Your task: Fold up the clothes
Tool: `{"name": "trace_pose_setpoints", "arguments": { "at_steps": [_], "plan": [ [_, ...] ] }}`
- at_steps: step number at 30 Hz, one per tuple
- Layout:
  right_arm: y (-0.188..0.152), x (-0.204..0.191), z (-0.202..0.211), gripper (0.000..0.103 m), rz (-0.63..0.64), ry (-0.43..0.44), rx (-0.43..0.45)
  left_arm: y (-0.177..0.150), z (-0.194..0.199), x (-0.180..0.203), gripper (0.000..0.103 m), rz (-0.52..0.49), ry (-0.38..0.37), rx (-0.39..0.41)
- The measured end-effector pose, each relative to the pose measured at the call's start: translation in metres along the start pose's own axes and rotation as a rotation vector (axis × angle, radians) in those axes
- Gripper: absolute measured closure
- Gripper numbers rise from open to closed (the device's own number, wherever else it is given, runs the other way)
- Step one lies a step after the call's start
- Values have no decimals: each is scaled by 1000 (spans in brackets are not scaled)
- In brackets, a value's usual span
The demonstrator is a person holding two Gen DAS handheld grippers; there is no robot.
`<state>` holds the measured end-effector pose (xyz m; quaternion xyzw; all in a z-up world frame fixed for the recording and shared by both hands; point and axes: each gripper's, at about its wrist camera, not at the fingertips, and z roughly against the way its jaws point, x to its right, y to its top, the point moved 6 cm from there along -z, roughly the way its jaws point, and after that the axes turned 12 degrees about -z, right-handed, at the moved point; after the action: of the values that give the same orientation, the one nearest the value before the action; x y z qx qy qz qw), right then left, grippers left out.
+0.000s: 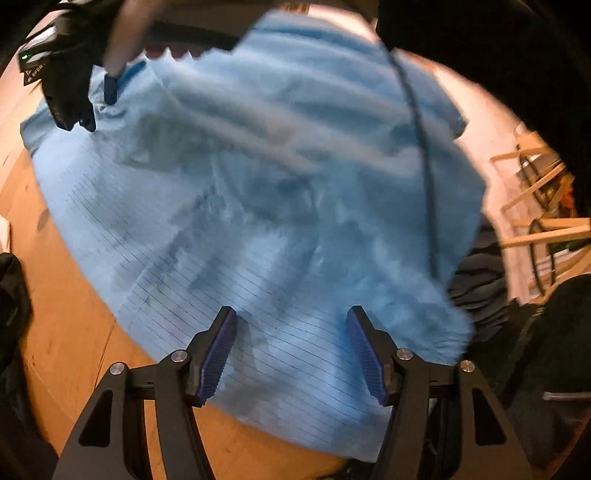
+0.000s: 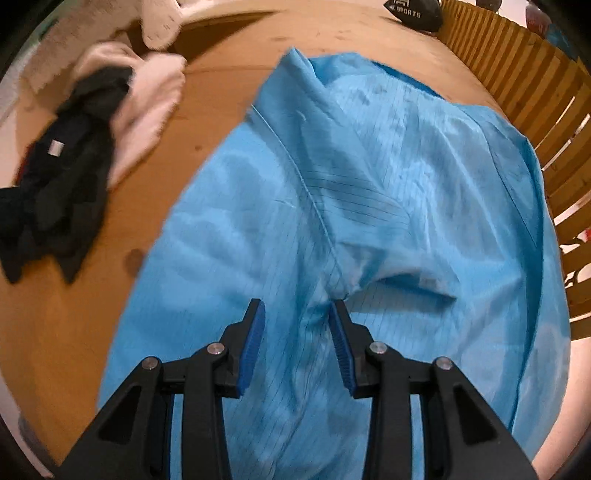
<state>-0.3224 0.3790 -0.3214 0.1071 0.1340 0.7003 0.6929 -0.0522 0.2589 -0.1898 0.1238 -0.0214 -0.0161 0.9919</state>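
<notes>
Left gripper (image 1: 291,354) hanging released, pads wide apart, right over the near hem of the light blue pinstriped thin-fabric garment (image 1: 258,192) spread on the round wooden table (image 1: 55,280), long axis running away ahead. Right gripper (image 2: 295,345) also unclenched, straddling a raised crease, looking nearer to a grab.

A wooden table (image 2: 229,74) filled the lower and left parts of both views. In the right wrist view, a slatted wooden screen (image 2: 524,74) ran along its edge from one to three o'clock, and a black bag printed "SPORTS" (image 2: 412,14) sat at twelve o'clock. In the left wrist view, a wooden rack with dark hoops (image 1: 546,221) stood at three o'clock, and a thin dark cable (image 1: 421,147) hung down at one o'clock.
</notes>
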Motion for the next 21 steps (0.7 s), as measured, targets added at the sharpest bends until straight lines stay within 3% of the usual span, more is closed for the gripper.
{"name": "trace_pose_setpoints", "arguments": {
  "at_steps": [6,16,21],
  "plan": [
    [6,-10,-8,67,4,-29,20,-14,6,-7,40,-38,42,-15],
    [22,-55,-17,67,22,-2,33,-66,29,-42,39,44,85,-30],
    [25,-76,-8,67,61,71,-32,-86,42,-57,39,119,86,-52]
  ]
}}
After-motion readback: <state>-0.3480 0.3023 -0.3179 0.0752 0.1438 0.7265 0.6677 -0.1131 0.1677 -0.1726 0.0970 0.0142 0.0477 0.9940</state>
